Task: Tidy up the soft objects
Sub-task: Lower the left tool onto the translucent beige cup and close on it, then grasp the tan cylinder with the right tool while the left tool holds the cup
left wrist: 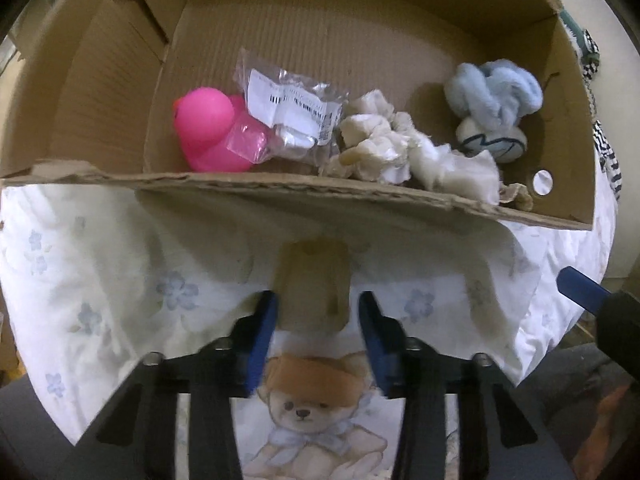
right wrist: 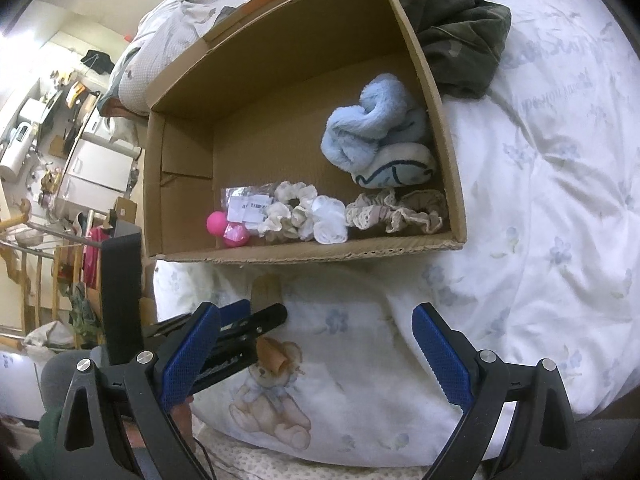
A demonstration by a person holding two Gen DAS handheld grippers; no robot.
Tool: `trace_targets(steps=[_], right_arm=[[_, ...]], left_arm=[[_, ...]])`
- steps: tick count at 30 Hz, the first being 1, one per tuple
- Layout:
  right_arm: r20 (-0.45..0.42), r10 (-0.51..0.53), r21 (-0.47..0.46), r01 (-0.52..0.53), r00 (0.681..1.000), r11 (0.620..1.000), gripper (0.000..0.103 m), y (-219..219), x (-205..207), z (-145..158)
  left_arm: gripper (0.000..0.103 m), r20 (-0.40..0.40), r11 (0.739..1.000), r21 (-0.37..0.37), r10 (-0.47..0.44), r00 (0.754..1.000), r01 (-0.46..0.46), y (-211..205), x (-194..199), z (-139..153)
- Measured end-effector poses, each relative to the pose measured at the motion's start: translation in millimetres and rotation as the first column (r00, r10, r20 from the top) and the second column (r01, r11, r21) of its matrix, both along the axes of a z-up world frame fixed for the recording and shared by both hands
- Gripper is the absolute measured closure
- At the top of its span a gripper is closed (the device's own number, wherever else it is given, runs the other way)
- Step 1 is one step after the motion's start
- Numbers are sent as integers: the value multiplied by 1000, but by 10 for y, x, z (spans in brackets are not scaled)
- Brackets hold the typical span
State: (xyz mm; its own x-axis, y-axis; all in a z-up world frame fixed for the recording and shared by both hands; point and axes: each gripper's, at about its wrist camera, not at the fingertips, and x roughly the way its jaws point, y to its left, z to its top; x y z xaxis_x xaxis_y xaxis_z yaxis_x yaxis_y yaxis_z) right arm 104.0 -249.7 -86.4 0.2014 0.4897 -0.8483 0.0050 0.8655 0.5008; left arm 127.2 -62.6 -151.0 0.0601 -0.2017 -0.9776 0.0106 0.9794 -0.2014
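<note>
The left gripper (left wrist: 318, 312) points down at a small tan thing (left wrist: 314, 288) on the bedspread (left wrist: 100, 280), just near of the box (left wrist: 280, 192); its fingers are narrow on either side, but I cannot tell if they touch it. The right gripper (right wrist: 316, 344) is wide and holds nothing. In the box lie a pink ball (left wrist: 208, 132), scrunchies (left wrist: 376, 144) and a blue plush (left wrist: 492, 96).

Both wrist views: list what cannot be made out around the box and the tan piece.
- Tan piece, left wrist view: motion blur; whether the left gripper jaws touch it is unclear.
- Same piece, right wrist view: lower part hidden behind the left gripper.
- Packet label: print too small and blurred.
- Pink toy, right wrist view: partly hidden by the box front wall.
</note>
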Motion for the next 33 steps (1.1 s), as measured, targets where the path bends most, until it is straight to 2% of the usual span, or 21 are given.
trace_targets(steps=[4,8,12,16,18,23,25,26,27,29,32,33], right_arm=[[1,2,9,-2,1000,1000,0,14,15,-7],[0,19,17,-19,1000,1000,0,62,24,-17],[-13,55,34,-55,998,998,0,170,23,-52],[-28,157,19,-156,987,988,2,438,-18,-132],[-40,217,5,-217,975,976,17,597,-52,-191],[-72,336,-65,-341,939,938,19,967,-90,-385],[-87,376,-69,-382,923,922,30,1095,-93,-464],[-96,394,-66,-401,914,914,40,1154,-103,-507],[-105,414,-65,-422,904,904,45,1220,-116,-554],[-111,440,-67,-448,891,891,50,1311,-140,-618],[-101,492,-85,-501,864,861,70,1441,-193,-650],[-93,500,-93,-507,861,857,80,1459,-204,-643]], left_arm=[[97,-16,999,-35,21,1000,-22,58,7,-39],[97,8,997,-74,33,999,-32,130,-26,102],[97,54,997,-63,39,998,-36,248,-131,334],[97,81,996,-41,79,994,-76,448,-258,499],[97,94,995,-22,96,991,-94,505,-310,561],[97,106,992,5,127,986,-129,676,-297,582],[97,111,992,14,124,986,-126,726,-307,599],[97,110,992,12,126,986,-129,741,-309,603],[97,110,991,10,129,985,-131,742,-303,600],[97,115,992,12,125,985,-127,809,-312,642],[97,117,993,14,118,986,-121,851,-331,681],[97,118,993,16,117,986,-120,849,-329,682]])
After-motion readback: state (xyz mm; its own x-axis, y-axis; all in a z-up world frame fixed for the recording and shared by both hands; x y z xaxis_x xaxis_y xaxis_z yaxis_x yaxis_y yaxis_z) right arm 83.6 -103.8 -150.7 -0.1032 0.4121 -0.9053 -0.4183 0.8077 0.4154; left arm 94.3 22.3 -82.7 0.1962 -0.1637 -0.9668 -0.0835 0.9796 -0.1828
